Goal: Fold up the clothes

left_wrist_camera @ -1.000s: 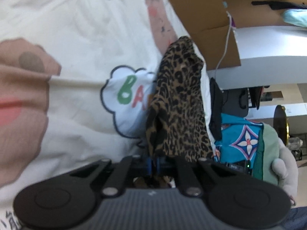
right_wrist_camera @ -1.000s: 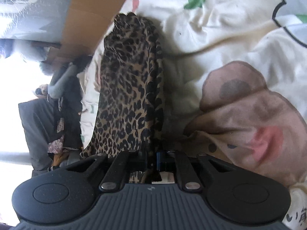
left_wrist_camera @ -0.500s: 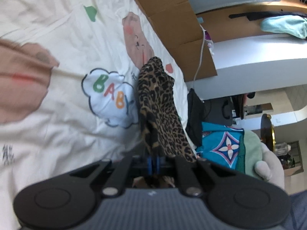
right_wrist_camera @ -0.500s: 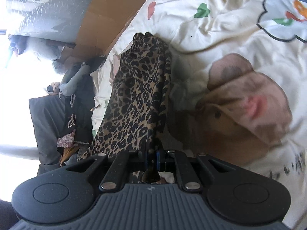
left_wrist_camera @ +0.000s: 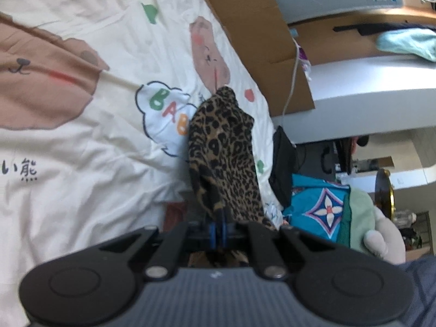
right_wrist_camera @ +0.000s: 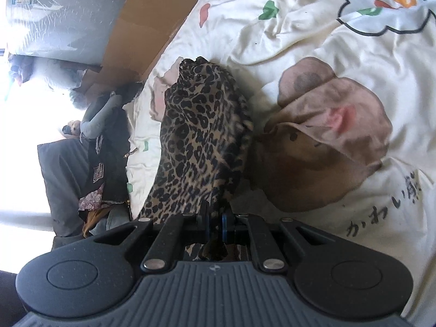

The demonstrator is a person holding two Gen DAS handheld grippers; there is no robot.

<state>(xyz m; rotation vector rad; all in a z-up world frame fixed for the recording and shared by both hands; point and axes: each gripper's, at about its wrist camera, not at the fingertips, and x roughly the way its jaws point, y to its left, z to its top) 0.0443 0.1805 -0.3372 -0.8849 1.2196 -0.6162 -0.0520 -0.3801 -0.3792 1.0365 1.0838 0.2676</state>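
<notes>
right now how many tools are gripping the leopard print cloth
2. The left tool pinches one edge of the leopard print cloth; the right tool pinches another edge, above the bedsheet.

Bedsheet (left_wrist_camera: pixel 81 141) print: coloured letters "BAB" in a cloud at frame centre; Japanese characters "い熊" at left edge.

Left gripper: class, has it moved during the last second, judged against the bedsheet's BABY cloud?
Yes. The left gripper has pulled away from the BABY cloud, lifting the leopard-print garment.
</notes>
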